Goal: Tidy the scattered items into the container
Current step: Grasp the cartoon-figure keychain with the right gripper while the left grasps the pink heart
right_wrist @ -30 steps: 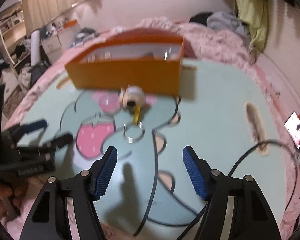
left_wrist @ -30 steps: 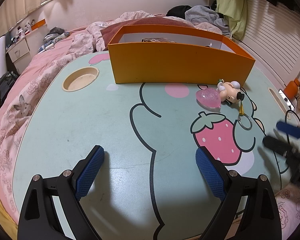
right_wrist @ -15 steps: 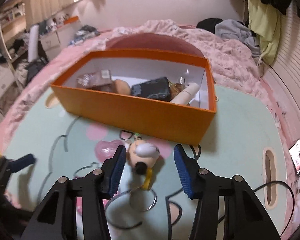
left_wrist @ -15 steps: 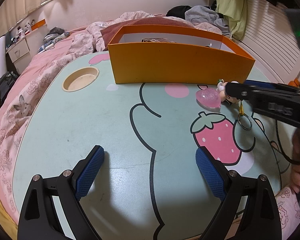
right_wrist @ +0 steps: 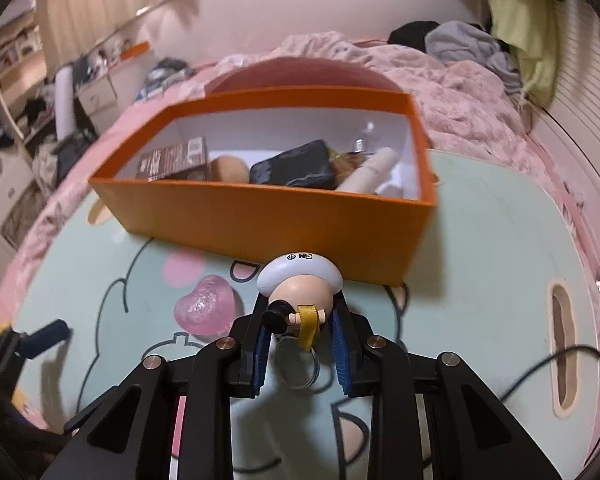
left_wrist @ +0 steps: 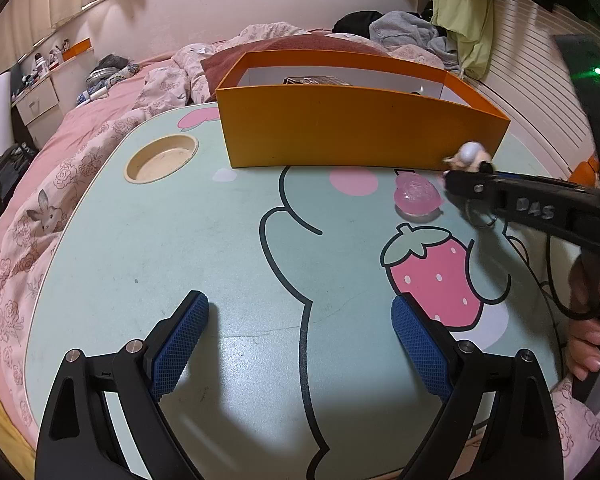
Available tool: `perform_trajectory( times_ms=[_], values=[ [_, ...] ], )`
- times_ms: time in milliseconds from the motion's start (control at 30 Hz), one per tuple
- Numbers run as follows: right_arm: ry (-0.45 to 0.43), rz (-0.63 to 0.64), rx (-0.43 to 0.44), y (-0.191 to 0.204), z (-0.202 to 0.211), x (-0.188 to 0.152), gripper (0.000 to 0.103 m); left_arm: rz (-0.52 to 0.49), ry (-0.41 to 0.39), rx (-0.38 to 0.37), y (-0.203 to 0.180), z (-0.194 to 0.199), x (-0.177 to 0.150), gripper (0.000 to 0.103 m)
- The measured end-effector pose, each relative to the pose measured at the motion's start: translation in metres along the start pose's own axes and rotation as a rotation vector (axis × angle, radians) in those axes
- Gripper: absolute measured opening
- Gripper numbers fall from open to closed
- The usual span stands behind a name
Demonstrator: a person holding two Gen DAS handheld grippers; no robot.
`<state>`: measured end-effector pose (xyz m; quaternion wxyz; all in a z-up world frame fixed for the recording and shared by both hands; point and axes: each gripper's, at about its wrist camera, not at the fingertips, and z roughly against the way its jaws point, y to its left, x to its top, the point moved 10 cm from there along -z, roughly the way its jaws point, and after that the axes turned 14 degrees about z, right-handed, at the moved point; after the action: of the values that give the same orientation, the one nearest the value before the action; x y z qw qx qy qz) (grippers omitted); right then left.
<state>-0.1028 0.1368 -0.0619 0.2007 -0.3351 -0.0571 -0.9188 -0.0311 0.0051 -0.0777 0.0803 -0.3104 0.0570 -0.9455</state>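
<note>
The right gripper (right_wrist: 300, 320) is closing its jaws on the small sailor-cap figure keychain (right_wrist: 298, 292), which sits between its blue pads just in front of the orange box (right_wrist: 260, 216), so the pick-up step is in hand. Next, I judge, it must lift the figure with its dangling ring over the near wall and release inside. The left gripper (left_wrist: 300, 344) hovers wide and empty, the pink heart (left_wrist: 416, 200) ahead to its right.

orange box (left_wrist: 352, 132) wall blocks ahead; bare table (left_wrist: 180, 248) leftward lies open.
</note>
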Motion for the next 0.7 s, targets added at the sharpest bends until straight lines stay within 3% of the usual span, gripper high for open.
perform_trajectory(
  times_ms=[233,333,533,600,700],
  values=[
    [-0.029,0.004,-0.037,-0.008,0.040,-0.017,0.026,-0.004,0.004,-0.005,-0.003,0.001,-0.002,0.093],
    [-0.035,-0.021,-0.029,-0.017,0.049,-0.035,0.026,-0.031,0.013,-0.075,-0.016,0.005,-0.002,0.093],
    [-0.069,-0.078,-0.032,-0.028,0.061,-0.050,0.026,-0.116,-0.050,-0.123,-0.047,0.018,0.021,0.093],
    [-0.071,-0.083,-0.029,-0.027,0.061,-0.049,0.026,-0.130,-0.033,-0.166,-0.061,0.013,0.031,0.093],
    [-0.073,-0.077,-0.031,-0.025,0.063,-0.050,0.026,-0.134,-0.002,-0.168,-0.074,-0.004,0.046,0.093]
  ],
)
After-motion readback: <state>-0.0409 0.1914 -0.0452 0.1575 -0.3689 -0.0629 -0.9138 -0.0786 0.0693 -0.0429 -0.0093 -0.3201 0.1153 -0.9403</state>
